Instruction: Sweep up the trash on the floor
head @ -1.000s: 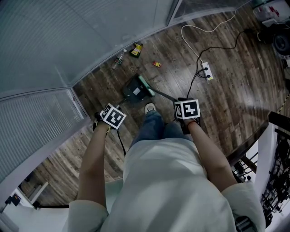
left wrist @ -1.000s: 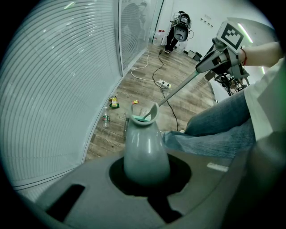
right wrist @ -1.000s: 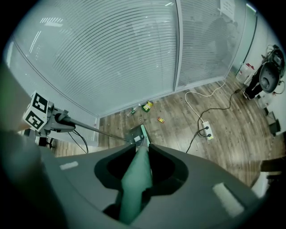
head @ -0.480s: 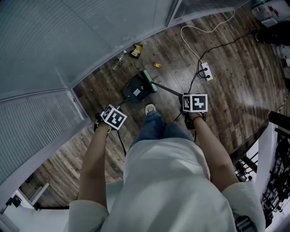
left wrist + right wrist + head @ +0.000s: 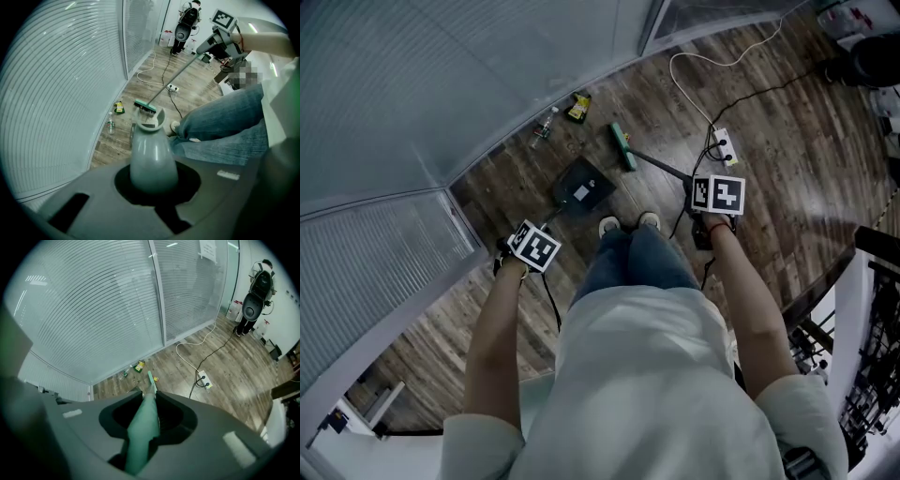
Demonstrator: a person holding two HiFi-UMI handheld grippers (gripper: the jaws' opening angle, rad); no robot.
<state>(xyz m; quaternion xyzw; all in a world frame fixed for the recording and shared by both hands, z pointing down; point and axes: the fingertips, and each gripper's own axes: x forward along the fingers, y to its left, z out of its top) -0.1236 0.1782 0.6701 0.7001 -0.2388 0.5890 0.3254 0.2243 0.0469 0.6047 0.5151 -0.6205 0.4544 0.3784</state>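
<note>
We take this for an office corridor or lobby rather than a home. Tall glass partitions (image 5: pixel 93 310) lined with horizontal slats run along the wood-plank floor (image 5: pixel 787 187) and meet at a corner. A paper sheet (image 5: pixel 207 249) is stuck high on one pane. A power strip (image 5: pixel 724 145) with loose cables lies on the boards, and a scooter (image 5: pixel 255 301) is parked by the far white wall.

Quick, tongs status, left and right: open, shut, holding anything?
Left tongs: shut on dustpan handle.
Right tongs: shut on broom handle.
</note>
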